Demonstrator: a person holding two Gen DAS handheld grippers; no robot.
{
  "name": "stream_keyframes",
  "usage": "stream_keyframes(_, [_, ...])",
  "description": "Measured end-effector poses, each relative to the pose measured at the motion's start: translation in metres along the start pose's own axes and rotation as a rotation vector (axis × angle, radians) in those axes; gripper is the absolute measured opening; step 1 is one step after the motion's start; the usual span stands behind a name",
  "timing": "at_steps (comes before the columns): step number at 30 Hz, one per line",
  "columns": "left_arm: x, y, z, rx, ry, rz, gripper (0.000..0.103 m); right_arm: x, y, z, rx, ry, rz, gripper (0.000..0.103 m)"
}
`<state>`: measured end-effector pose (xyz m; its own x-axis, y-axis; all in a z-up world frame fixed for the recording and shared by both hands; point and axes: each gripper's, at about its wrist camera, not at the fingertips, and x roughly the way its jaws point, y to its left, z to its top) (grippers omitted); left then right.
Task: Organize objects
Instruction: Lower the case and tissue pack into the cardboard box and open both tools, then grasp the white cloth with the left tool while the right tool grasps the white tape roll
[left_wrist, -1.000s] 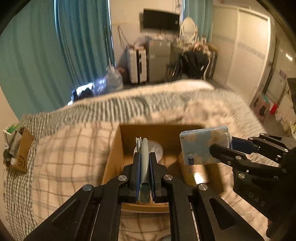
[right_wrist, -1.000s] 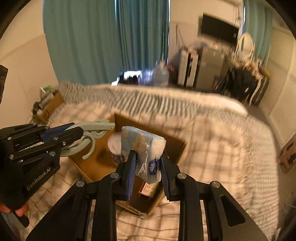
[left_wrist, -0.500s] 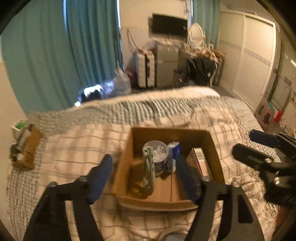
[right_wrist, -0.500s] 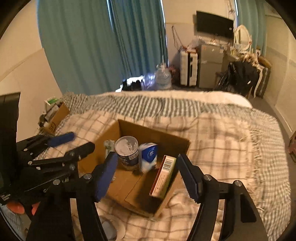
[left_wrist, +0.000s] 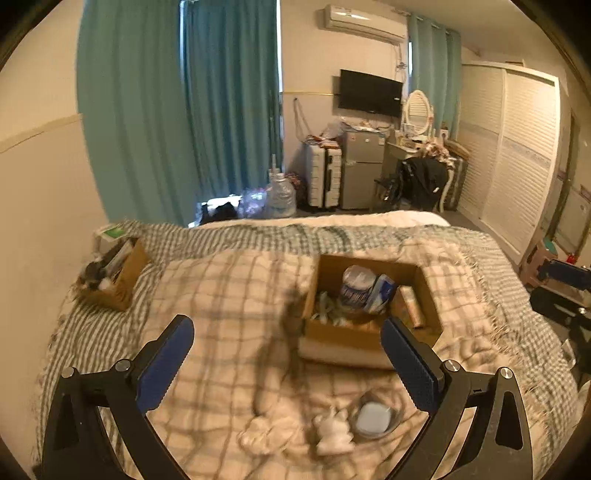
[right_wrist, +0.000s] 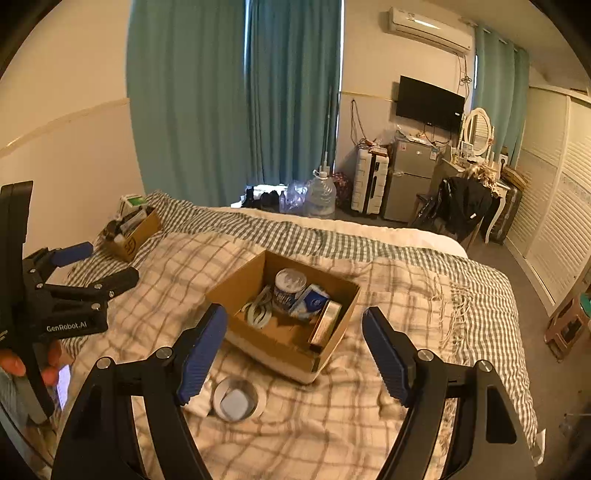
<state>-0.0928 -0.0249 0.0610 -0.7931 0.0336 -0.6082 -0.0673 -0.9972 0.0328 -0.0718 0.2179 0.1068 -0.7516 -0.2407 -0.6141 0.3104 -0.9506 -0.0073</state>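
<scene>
Both my grippers, left and right, have jaws apart and empty above the bed, because the box holds the sorted items, round tin probably next.

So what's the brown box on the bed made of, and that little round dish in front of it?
The box looks like plain matte cardboard: tan, with thin walls and raw cut edges. The round dish looks like metal with a dull grey shine on its rim, though shiny plastic can't be ruled out. The pale block inside it is too blurry to tell.
</scene>
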Motion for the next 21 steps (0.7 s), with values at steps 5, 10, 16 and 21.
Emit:
stream_keyframes(5, [0.016, 0.013, -0.05, -0.023, 0.05, 0.076, 0.103, 0.029, 0.017, -0.038, 0.005, 0.081, 0.0, 0.076])
stream_keyframes(10, [0.047, 0.025, -0.103, -0.058, 0.118, 0.177, 0.103, 0.082, 0.03, -0.074, -0.013, 0.202, -0.046, 0.075])
stream_keyframes(16, [0.086, 0.028, -0.133, -0.043, 0.209, 0.187, 0.103, 0.147, 0.031, -0.102, -0.008, 0.325, -0.013, 0.061])
stream_keyframes(21, [0.113, 0.024, -0.147, -0.03, 0.272, 0.159, 0.103, 0.189, 0.037, -0.124, -0.002, 0.419, 0.004, 0.05])
